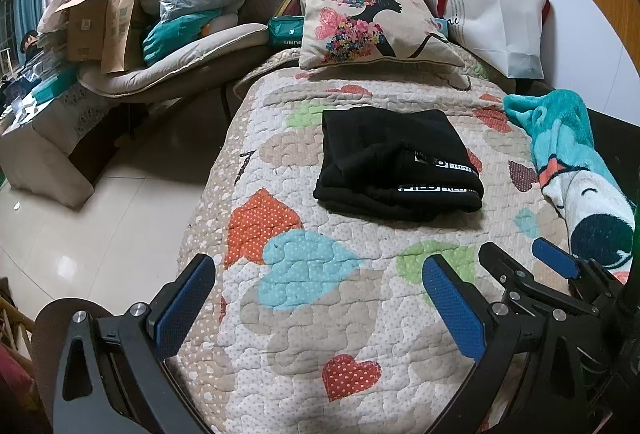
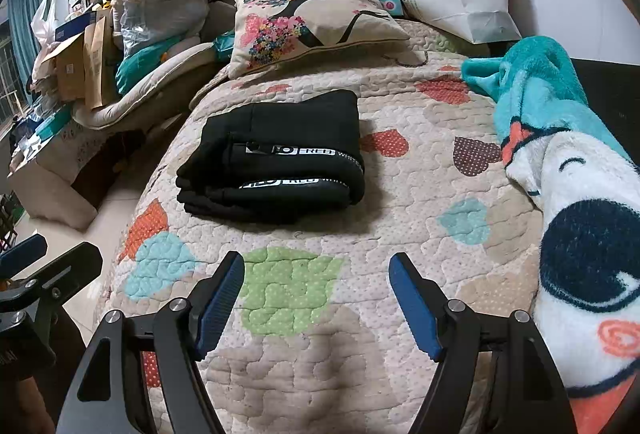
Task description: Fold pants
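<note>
The black pants (image 1: 394,164) lie folded into a compact rectangle on the heart-patterned quilt (image 1: 320,314), with white lettering on the near edge. They also show in the right wrist view (image 2: 276,154). My left gripper (image 1: 320,298) is open and empty, held back from the pants over the near quilt. My right gripper (image 2: 316,298) is open and empty too, near the bed's front, to the right of the left one. The right gripper also shows in the left wrist view (image 1: 520,258).
A floral cushion (image 1: 372,22) and a white paper bag (image 1: 500,18) lie at the head of the bed. A teal and white plush blanket (image 2: 568,174) lies along the right side. Boxes and bags (image 1: 120,14) pile up left, beside tiled floor (image 1: 100,226).
</note>
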The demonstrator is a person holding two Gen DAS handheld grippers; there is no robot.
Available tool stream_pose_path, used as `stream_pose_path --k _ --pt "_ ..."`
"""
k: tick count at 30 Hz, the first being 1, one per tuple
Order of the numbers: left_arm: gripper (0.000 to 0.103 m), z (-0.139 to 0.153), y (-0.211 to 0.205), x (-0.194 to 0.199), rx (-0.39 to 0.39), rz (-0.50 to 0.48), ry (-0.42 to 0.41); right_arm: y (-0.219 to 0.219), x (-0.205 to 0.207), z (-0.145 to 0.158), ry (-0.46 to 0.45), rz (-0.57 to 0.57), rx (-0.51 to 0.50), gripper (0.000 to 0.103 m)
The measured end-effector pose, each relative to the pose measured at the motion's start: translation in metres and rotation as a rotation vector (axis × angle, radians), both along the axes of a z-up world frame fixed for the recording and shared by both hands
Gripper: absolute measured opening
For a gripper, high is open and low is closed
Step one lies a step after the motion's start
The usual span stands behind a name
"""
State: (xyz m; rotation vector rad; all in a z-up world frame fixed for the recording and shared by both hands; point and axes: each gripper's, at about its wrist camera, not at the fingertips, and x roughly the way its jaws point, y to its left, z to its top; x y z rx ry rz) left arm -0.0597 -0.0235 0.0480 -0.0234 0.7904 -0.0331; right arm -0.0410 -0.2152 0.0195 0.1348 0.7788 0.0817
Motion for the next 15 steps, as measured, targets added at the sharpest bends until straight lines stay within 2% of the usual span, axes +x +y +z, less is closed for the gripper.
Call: stream_pose_path --k 8,15 --pt "0.103 -0.004 0.000 0.001 -0.014 -0.003 0.013 0.000 0.000 0.000 0.001 0.000 -0.002 0.079" --pt "0.103 -0.008 0.024 0.039 -0.123 0.033 0.108 -0.011 0.009 0.005 0.014 -0.013 0.022 0.079"
